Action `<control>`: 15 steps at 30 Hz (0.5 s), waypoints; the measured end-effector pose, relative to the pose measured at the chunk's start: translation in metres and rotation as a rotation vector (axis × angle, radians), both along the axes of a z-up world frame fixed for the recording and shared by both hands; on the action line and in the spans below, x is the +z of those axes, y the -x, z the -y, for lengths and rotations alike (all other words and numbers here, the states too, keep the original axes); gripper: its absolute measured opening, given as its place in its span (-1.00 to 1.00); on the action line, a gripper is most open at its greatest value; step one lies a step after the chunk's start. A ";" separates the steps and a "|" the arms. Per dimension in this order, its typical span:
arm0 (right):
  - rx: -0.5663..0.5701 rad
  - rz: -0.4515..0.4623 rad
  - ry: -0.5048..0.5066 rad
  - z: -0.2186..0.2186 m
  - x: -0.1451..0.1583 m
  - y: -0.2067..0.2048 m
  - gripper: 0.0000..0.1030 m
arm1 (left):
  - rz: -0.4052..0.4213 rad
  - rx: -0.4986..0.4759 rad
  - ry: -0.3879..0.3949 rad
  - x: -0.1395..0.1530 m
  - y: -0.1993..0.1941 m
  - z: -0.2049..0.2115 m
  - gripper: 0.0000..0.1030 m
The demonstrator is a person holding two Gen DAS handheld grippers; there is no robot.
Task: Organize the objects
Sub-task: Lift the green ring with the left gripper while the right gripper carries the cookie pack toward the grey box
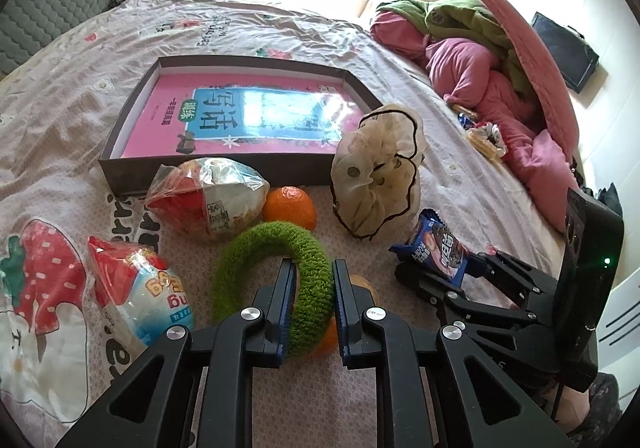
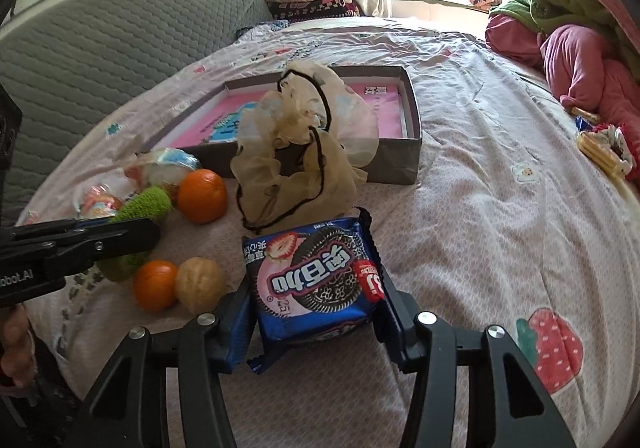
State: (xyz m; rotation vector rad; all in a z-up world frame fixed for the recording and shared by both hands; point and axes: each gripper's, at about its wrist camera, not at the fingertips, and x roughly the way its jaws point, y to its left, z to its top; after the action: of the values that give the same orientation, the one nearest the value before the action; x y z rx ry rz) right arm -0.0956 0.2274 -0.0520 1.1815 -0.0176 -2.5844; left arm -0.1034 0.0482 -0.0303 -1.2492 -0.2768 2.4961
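On the bed [image 2: 480,152], the green knitted ring [image 1: 256,244] is clamped at its right side by the left gripper [image 1: 314,280]. The blue cookie packet [image 2: 316,284] is gripped between the pads of the right gripper [image 2: 316,312]. The open box [image 1: 116,164] is seen at 12 o'clock, behind the cream scrunchie [image 2: 296,152].

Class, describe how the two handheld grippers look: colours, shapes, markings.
Both the left gripper and right gripper have black angular linkage arms with round silver bolts and blue ridged fingers. White lettering marks the left one's side; a green light glows on the right one's black body.
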 end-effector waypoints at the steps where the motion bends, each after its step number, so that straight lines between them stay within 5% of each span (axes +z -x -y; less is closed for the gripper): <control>1: 0.003 0.001 0.006 0.000 0.001 -0.002 0.04 | 0.000 0.000 -0.006 0.001 -0.001 0.001 -0.65; 15: 0.002 -0.026 0.026 0.005 0.018 -0.016 0.04 | -0.039 0.008 -0.024 0.020 -0.013 0.008 -0.65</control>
State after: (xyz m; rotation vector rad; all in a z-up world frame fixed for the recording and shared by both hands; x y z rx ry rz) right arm -0.0791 0.2219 -0.0339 1.1384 -0.0440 -2.5900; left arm -0.0900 0.0406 -0.0106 -1.1912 -0.3014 2.5132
